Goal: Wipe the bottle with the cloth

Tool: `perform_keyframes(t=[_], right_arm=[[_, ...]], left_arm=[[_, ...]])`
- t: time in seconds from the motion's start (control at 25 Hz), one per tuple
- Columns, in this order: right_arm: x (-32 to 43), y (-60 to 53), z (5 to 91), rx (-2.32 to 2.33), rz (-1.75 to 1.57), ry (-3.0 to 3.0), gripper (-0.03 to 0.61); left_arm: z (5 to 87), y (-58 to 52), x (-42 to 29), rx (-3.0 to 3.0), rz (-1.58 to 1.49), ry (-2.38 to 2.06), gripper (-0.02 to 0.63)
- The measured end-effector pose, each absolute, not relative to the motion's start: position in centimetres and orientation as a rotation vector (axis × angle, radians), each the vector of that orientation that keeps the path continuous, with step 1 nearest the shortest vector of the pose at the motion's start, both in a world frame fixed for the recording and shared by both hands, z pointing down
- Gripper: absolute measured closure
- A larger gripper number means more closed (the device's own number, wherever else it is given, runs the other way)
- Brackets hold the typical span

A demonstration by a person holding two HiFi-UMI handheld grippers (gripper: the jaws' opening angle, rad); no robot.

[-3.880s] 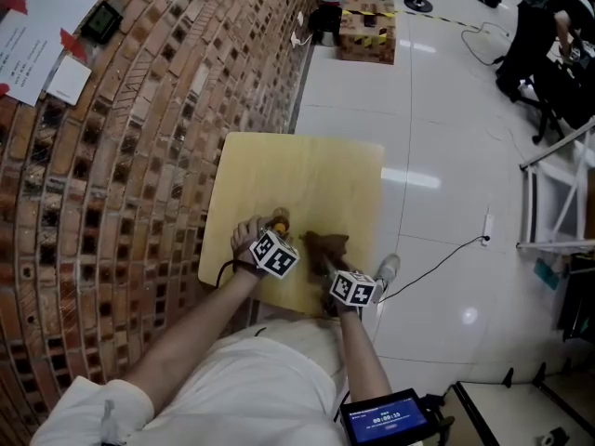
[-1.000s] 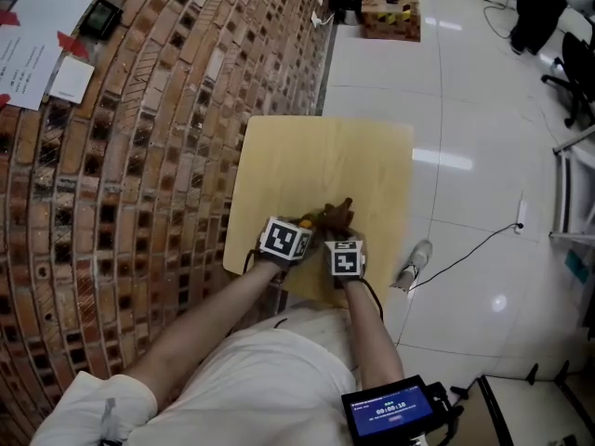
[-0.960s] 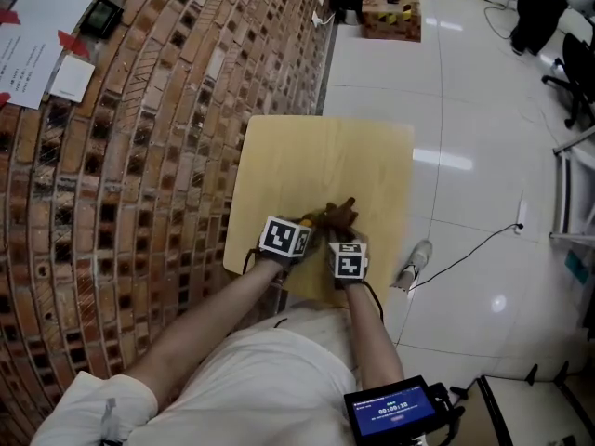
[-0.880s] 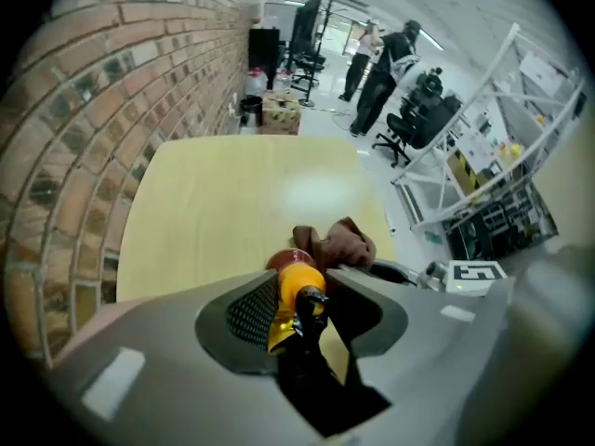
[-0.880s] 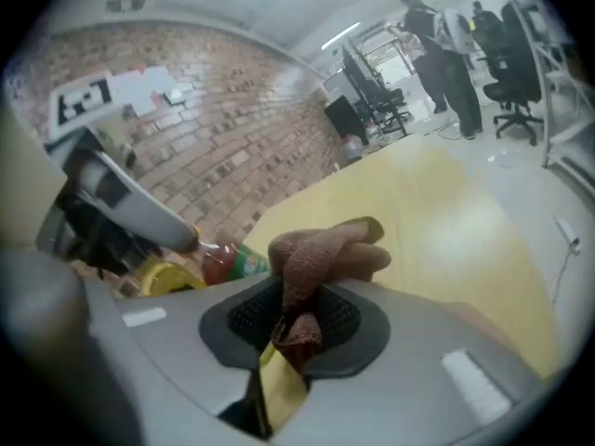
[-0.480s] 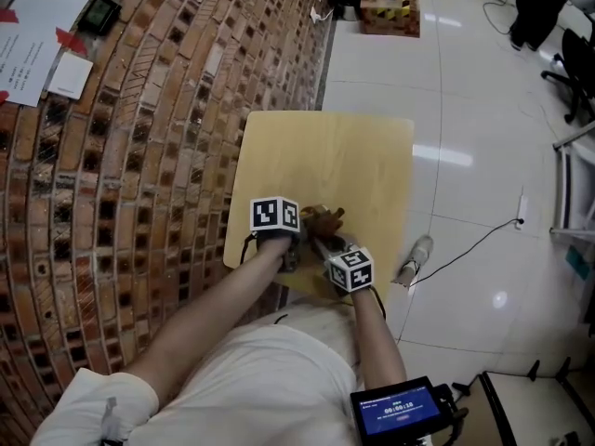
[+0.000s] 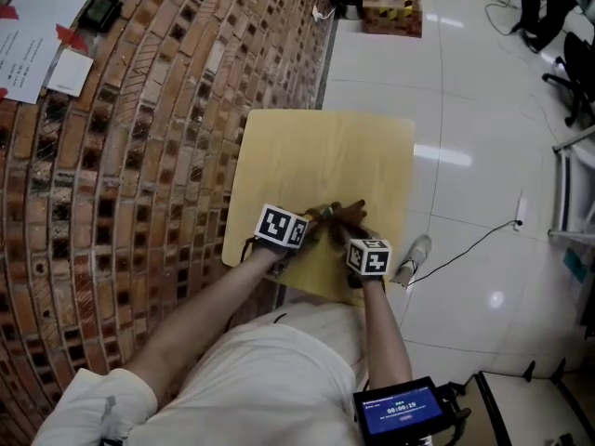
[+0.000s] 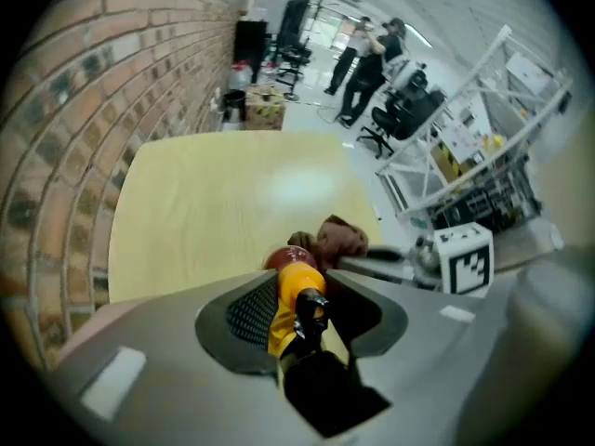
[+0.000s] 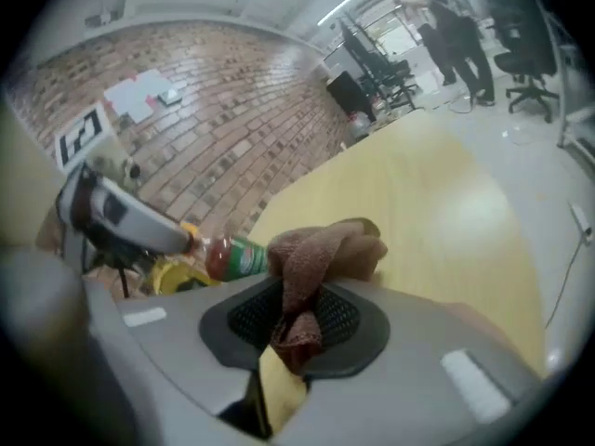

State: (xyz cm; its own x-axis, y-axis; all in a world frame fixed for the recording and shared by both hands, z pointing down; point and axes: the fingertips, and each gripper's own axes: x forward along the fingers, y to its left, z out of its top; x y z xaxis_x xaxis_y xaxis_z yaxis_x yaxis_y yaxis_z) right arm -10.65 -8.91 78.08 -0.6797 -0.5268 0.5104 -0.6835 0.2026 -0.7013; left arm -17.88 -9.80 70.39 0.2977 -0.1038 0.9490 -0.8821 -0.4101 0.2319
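Note:
A small bottle (image 8: 296, 282) with a yellow cap and a red body stands gripped at its top between the jaws of my left gripper (image 8: 297, 294), which points steeply down. In the right gripper view the bottle (image 9: 232, 256) shows a green label, and a brown cloth (image 9: 316, 254) is pinched in my right gripper (image 9: 299, 328), bunched against the bottle's side. In the head view both grippers meet near the table's near edge: left gripper (image 7: 302, 229), right gripper (image 7: 355, 237), the cloth (image 7: 349, 215) between them and over the bottle (image 7: 323, 214).
The small light wooden table (image 7: 316, 156) stands against a brick wall (image 7: 139, 156) on its left. White tiled floor (image 7: 465, 110) with a cable (image 7: 465, 244) lies to the right. People and office chairs are far off across the room.
My right gripper with the cloth has shifted to the right along the bottle. The left gripper has tilted a little and stays on the bottle.

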Motion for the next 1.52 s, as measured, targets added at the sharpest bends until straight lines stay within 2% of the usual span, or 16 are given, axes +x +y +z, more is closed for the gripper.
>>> perform_keyframes(t=[0.2,0.32,0.44,0.56,0.68,0.88,0.96,1.04,1.12,1.2,1.36,1.52], right_arm=[[-6.5,-11.7,71.3,1.033,1.518,-2.62,0.512],[-8.7,-12.5,67.7,0.7,1.459,-2.735,0.511],[-12.3,-12.0,67.5,0.406,1.374,-2.673,0.511],[-14.9,-11.2,71.4,0.306,1.274,-2.496,0.511],[-15.0,-11.8,76.0,0.401,1.217,-2.349,0.512],[-13.4,-11.1,81.0,0.466,0.769,-2.176,0.512],[-12.8,-12.4,78.8,0.502,0.835,-2.265,0.512],[-13.2,-13.6,74.7,0.442,1.048,-2.427,0.512],[-14.6,-12.9,70.5,0.214,1.187,-2.538,0.512],[-16.5,-11.2,68.2,-0.022,1.176,-2.553,0.512],[-19.9,-9.4,70.2,-0.161,1.14,-2.436,0.512],[-20.5,-10.5,74.2,-0.029,1.159,-2.292,0.511]], left_arm=[[70.0,-8.0,-15.9,2.153,1.694,-0.55,0.443],[70.4,-6.1,-15.1,2.343,1.982,-0.27,0.443],[71.0,-4.8,-14.9,2.424,2.173,-0.087,0.443],[71.2,-4.4,-15.0,2.439,2.219,-0.042,0.443],[71.1,-4.5,-15.2,2.434,2.225,-0.033,0.445],[71.2,-4.1,-16.0,2.441,2.276,0.049,0.448],[71.4,-3.9,-16.3,2.469,2.319,0.132,0.448],[71.4,-3.9,-16.6,2.51,2.364,0.223,0.448],[71.4,-3.7,-16.8,2.554,2.42,0.321,0.448],[71.5,-3.4,-16.8,2.6,2.491,0.411,0.448],[71.8,-3.0,-16.9,2.657,2.6,0.499,0.448],[71.7,-2.9,-16.8,2.633,2.589,0.477,0.448]])
